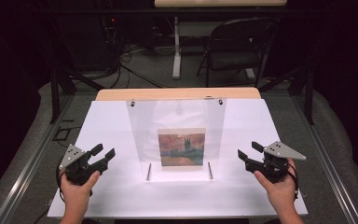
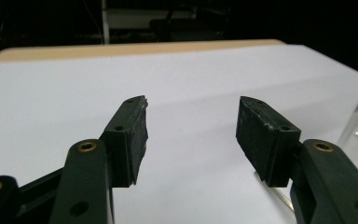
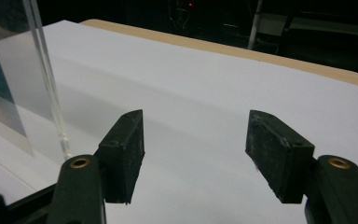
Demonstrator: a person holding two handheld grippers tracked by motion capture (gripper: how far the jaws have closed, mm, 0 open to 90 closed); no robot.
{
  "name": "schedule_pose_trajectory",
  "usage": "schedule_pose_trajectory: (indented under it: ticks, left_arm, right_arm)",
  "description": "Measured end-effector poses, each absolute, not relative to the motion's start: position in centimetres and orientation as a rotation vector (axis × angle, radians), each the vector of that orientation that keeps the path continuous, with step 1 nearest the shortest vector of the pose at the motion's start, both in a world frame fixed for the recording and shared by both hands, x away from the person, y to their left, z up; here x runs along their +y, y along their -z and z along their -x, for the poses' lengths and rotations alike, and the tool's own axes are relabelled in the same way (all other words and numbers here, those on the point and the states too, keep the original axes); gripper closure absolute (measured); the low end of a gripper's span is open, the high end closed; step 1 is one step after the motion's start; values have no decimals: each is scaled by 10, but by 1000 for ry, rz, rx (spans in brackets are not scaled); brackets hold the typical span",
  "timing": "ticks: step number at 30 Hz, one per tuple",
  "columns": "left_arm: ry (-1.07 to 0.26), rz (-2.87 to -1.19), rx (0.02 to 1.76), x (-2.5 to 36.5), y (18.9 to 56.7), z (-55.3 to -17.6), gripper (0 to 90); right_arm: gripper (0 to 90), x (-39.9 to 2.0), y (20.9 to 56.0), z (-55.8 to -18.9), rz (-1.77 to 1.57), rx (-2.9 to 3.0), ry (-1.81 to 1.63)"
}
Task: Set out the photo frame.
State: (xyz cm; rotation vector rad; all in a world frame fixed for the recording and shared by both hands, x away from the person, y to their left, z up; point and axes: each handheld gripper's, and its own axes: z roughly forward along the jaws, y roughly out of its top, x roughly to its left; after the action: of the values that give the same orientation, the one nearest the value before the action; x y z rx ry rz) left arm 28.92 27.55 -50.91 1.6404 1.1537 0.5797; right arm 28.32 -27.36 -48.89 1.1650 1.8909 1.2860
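While claws gape, frame (image 1: 177, 135) holds pic (image 1: 181, 147)

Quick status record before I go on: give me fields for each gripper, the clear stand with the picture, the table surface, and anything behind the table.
left gripper: open, nothing between jaws, held over the white sheet left of the stand
right gripper: open, nothing between jaws, right of the stand
acrylic stand: upright clear panel at table centre, two screws at its top, two metal pins at its base
picture: painting print of a tower under a reddish sky, on the panel's lower part
white sheet: covers the table
folding chair: dark, on the floor behind the table
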Motion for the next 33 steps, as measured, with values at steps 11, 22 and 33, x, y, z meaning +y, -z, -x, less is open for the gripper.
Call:
schedule_pose_trajectory:
  ticks: [11,22,33]
  left_arm:
    - [-577,-1706,1169,273,527,-294,421]
    - [-503,-1803,1148,263,541,-299,421]
    - [-443,-1820,1200,263,548,-305,419]
  right_arm:
    - [369,-270,521,-287,-1201,1938,-1217]
    - [374,-257,540,-293,-1214,2053,-1208]
    - [378,-264,547,-299,-1280,2077,-1217]
